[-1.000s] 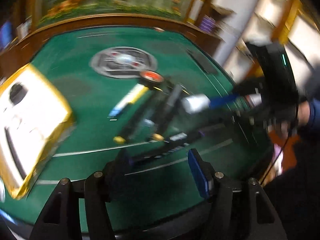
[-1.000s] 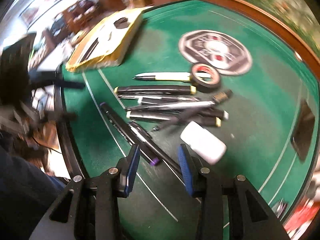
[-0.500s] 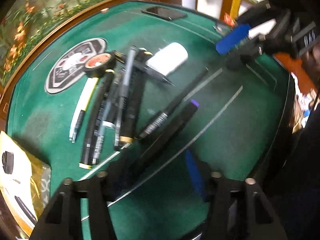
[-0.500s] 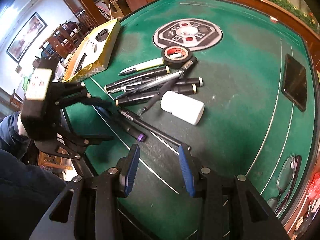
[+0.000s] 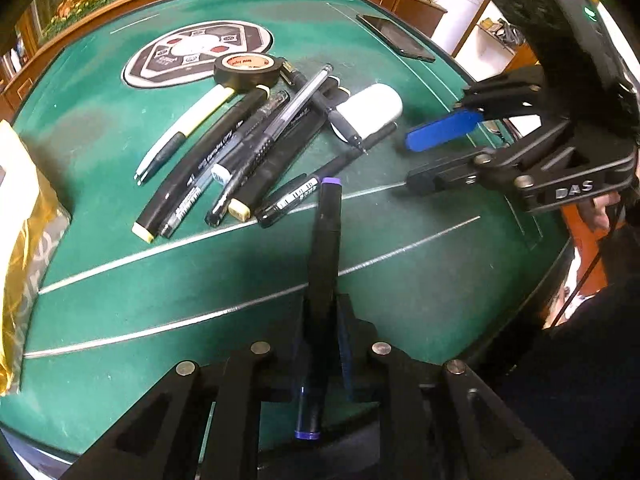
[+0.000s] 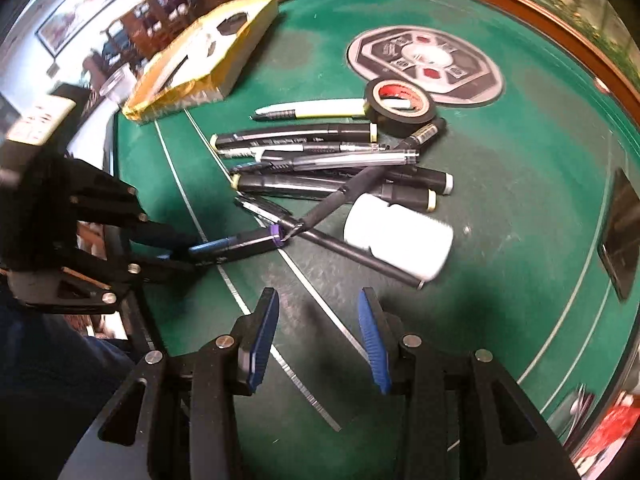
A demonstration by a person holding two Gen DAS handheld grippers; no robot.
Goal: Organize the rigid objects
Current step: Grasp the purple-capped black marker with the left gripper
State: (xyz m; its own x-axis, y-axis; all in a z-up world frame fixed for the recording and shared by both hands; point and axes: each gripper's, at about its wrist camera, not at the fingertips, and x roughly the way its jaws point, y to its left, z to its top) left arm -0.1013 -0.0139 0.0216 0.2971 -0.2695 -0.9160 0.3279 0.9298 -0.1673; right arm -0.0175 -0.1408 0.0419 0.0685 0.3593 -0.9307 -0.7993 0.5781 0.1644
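Note:
My left gripper [image 5: 320, 320] is shut on a black marker with a purple end [image 5: 325, 256], which points away along the fingers; it also shows in the right wrist view [image 6: 244, 246], held by the left gripper [image 6: 180, 254]. Several black pens and markers [image 5: 240, 152] lie in a pile on the green felt table [image 5: 120, 280], with a black tape roll [image 5: 245, 67] and a white bottle [image 5: 370, 111]. My right gripper [image 6: 316, 336] is open and empty, just short of the bottle [image 6: 396, 236]; it also shows in the left wrist view [image 5: 424, 160].
A yellow-edged white box [image 6: 208, 60] lies at the table's left side, seen also in the left wrist view [image 5: 20, 220]. A round printed emblem [image 6: 426, 64] marks the felt behind the tape roll [image 6: 398, 106]. A dark phone [image 5: 394, 38] lies far right.
My left gripper has closed on the purple-ended marker, which earlier lay on the felt between its open fingers. My right gripper has moved nearer the pile and stays open.

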